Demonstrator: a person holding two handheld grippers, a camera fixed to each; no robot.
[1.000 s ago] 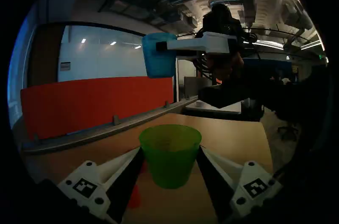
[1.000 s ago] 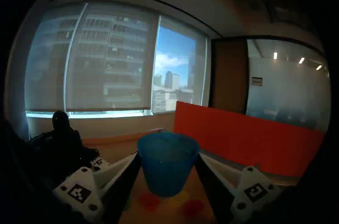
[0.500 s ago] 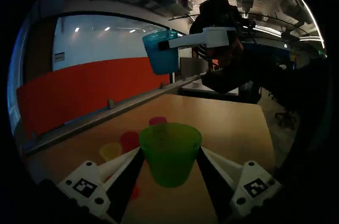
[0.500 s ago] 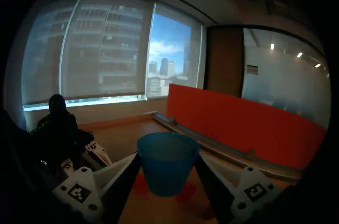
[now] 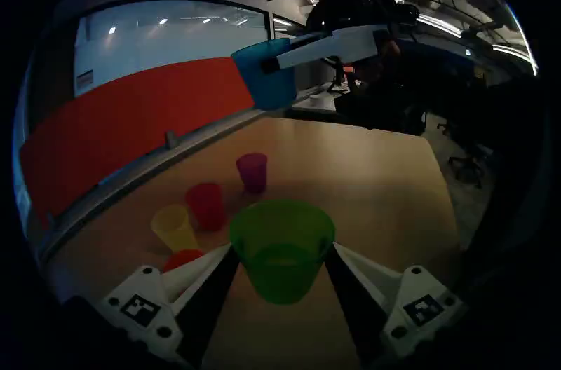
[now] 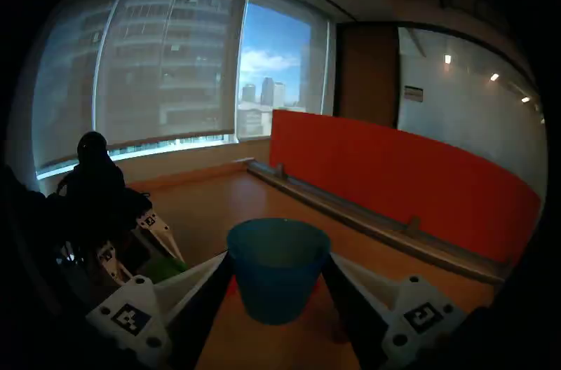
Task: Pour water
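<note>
**Cups being held above a wooden table**

Daylight is being let in through a wide window (image 6: 168, 69), beyond which city towers are being shown. A wooden table (image 5: 379, 160) is being bordered along one side by an orange partition (image 5: 126, 118), with a grey rail (image 5: 175, 153) running at its foot. The far end of the room is being kept dim.

Four small cups are being left standing on the table near the partition: a purple cup (image 5: 252, 172), a red cup (image 5: 205, 205), a yellow cup (image 5: 173, 226) and an orange-red cup (image 5: 181, 260), the last partly hidden behind a gripper finger. What they contain cannot be told.

A green cup (image 5: 282, 230) is being gripped upright between both fingers of the left gripper (image 5: 282, 265), low over the near part of the table. A pale level is being glimpsed low inside it, though it cannot be confirmed as water.

A blue cup (image 6: 278, 268) is being clamped between both fingers of the right gripper (image 6: 278, 293); its contents cannot be told. In the left gripper view it is being carried high above the table, tilted, beyond and well above the green cup and apart from it. In the right gripper view the green cup is being glimpsed low at the left, beside the blue one.
</note>
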